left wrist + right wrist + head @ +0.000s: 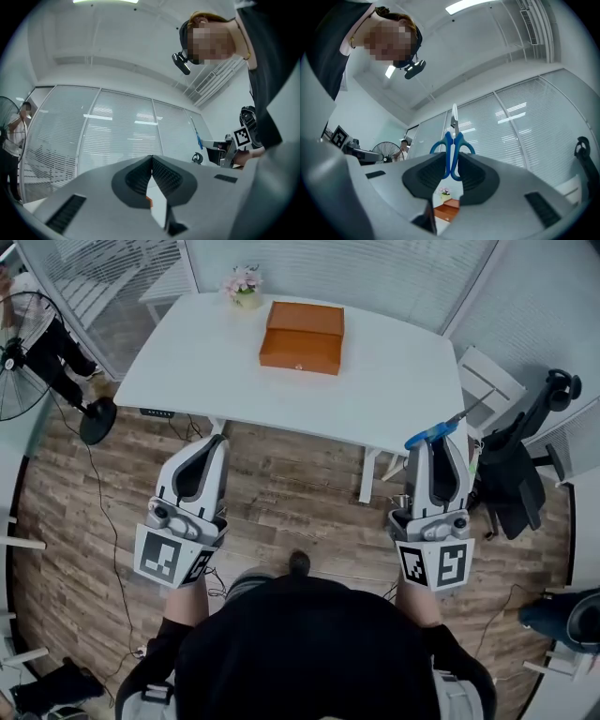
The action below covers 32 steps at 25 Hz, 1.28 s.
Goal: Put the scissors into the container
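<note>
Blue plastic loops of the scissors (453, 154) pinched tight between the ribbed dark pads of the right gripper (453, 164), thin metal blades poking out toward 12 o'clock. Nothing in the left gripper (152, 159), tips pressed together. Well apart at 11 o'clock from the scissors, a flat orange box (302, 337) on the smooth white table (394, 390), insides hidden.

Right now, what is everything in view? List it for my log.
table: one, white, ahead on the wood floor
container: one, orange-brown, on the table's far half
flower pot: one, pink blooms, table's far edge
scissors: one pair, blue handles, in the right gripper's jaws
fan: one, black, standing far left
white chair: one, far right
black chair: one, beside it
left gripper: one, grey, jaws together, empty
right gripper: one, grey, jaws shut on scissors
</note>
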{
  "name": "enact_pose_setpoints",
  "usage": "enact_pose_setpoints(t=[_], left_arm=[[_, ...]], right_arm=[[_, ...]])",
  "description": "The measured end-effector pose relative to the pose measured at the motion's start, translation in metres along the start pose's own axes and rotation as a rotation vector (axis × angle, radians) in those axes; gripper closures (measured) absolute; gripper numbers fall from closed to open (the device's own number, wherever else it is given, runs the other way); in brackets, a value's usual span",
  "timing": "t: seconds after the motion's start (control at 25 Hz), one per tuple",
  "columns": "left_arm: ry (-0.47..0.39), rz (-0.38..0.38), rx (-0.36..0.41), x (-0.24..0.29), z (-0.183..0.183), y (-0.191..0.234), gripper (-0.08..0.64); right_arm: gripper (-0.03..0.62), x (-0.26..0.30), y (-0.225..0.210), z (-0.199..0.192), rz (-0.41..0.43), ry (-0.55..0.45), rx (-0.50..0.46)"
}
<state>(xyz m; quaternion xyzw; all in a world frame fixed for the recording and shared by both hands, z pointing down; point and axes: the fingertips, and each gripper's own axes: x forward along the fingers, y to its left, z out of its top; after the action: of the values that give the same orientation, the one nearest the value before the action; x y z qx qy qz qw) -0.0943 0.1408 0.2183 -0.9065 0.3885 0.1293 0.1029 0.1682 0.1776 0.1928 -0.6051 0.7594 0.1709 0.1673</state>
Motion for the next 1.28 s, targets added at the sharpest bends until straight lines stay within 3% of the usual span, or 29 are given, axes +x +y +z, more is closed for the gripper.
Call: enact_pose_setpoints(t=[0.64,1.04,1.28], left_arm=[[0.056,0.012,0.008,0.01,-0.013,0.014,0.548],[0.033,0.03,0.011,0.011,-0.013,0.008,0.548],[0.087,0.04,0.007,0.004,-0.026,0.0,0.548]], right_arm=[[0.505,0.013,-0.005,-0.008,-0.004,0.008,0.012],[0.505,0.013,-0.01,-0.012,0.018,0.008,0.022],[0.505,0.015,-0.014,-0.019,0.036,0.013,0.038]])
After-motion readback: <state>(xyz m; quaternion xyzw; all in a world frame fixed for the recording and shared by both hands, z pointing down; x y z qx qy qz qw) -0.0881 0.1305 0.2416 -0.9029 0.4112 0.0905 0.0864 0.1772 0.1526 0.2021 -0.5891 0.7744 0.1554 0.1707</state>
